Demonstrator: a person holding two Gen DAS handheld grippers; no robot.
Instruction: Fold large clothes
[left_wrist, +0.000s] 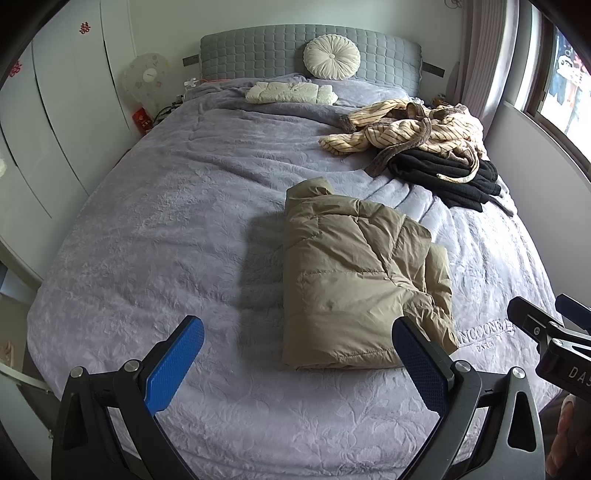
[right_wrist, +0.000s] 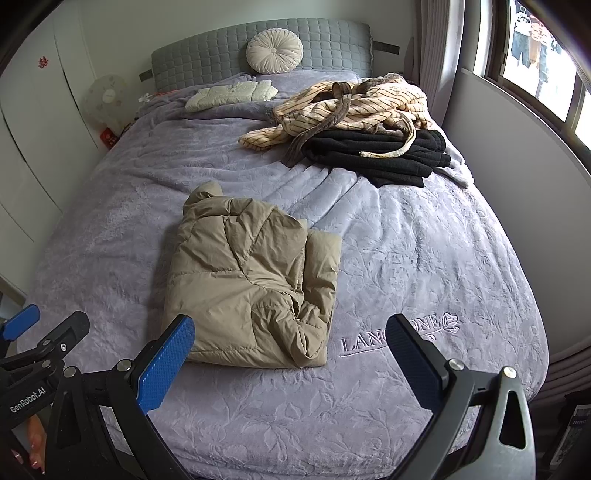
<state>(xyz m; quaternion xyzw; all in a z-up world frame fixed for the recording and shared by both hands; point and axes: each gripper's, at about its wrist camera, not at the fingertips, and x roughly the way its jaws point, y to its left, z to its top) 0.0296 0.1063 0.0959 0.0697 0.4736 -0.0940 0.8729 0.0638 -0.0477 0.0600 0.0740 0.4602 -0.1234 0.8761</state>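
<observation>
Two grippers, left gripper (left_wrist: 297, 363) and right gripper (right_wrist: 290, 363), hang wide apart and empty above the bed (left_wrist: 147, 240). Puffy tan jacket (right_wrist: 247, 280) lies folded, maybe in half.

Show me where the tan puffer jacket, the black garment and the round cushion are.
tan puffer jacket (right_wrist: 243, 280), right wrist view, middle of folded bundle.
black garment (right_wrist: 373, 155), right wrist view, top fold.
round cushion (left_wrist: 331, 57), left wrist view, centre button.

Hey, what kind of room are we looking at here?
Most likely a home bedroom: a bed with a grey padded headboard, a round cushion against it, and clothes lying on the cover, including a folded tan puffer jacket.
</observation>
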